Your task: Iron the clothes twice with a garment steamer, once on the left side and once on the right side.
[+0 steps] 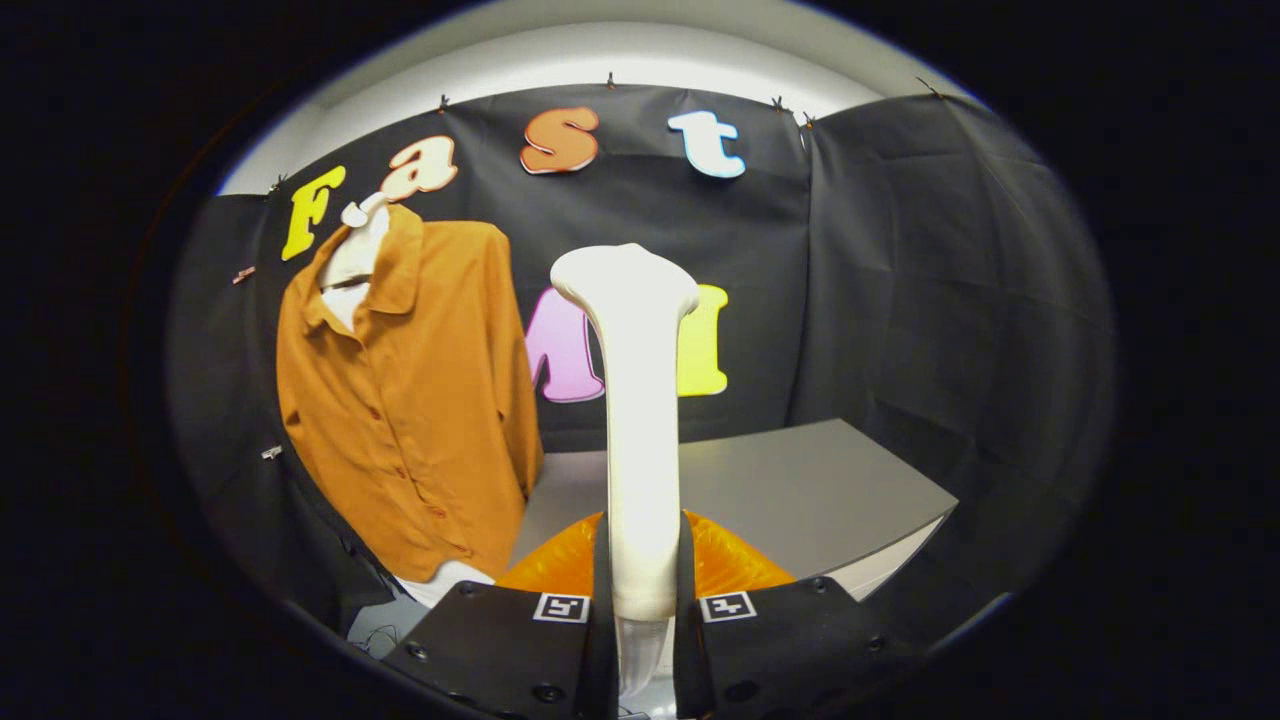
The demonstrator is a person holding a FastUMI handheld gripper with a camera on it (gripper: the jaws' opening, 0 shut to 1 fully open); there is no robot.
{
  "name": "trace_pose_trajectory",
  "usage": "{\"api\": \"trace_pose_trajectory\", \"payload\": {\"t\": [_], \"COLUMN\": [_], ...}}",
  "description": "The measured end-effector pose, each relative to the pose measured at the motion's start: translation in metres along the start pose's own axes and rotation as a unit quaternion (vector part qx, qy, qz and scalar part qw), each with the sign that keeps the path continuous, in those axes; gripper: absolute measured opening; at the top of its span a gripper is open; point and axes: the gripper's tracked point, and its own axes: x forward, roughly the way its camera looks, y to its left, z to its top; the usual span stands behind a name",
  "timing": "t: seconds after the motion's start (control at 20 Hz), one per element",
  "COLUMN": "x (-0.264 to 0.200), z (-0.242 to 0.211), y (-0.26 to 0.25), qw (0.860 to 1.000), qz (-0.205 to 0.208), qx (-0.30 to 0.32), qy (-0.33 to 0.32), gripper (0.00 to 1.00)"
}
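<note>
A white garment steamer [638, 400] stands upright between my fingers, its handle clamped by both and its flared head at the top. My gripper [640, 600] is shut on it. An orange translucent part of the steamer [730, 565] bulges behind the fingers. An orange-brown button shirt [410, 400] hangs on a white hanger [355, 212] against the black cloth wall, to the left of the steamer and farther off. The steamer head is apart from the shirt.
A grey table [800, 490] lies beyond the fingers, running to the right. Something white [445, 580] peeks out under the shirt's hem. Black cloth walls close the booth behind and to the right.
</note>
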Motion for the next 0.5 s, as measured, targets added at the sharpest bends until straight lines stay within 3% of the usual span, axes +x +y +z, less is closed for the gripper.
{"api": "trace_pose_trajectory", "payload": {"t": [0.2, 0.5], "x": [-0.028, -0.034], "z": [0.015, 0.019], "y": [0.049, 0.113], "qw": [0.999, 0.997], "qz": [0.007, 0.018], "qx": [0.007, -0.006], "qy": [-0.046, -0.076], "gripper": [0.25, 0.25]}}
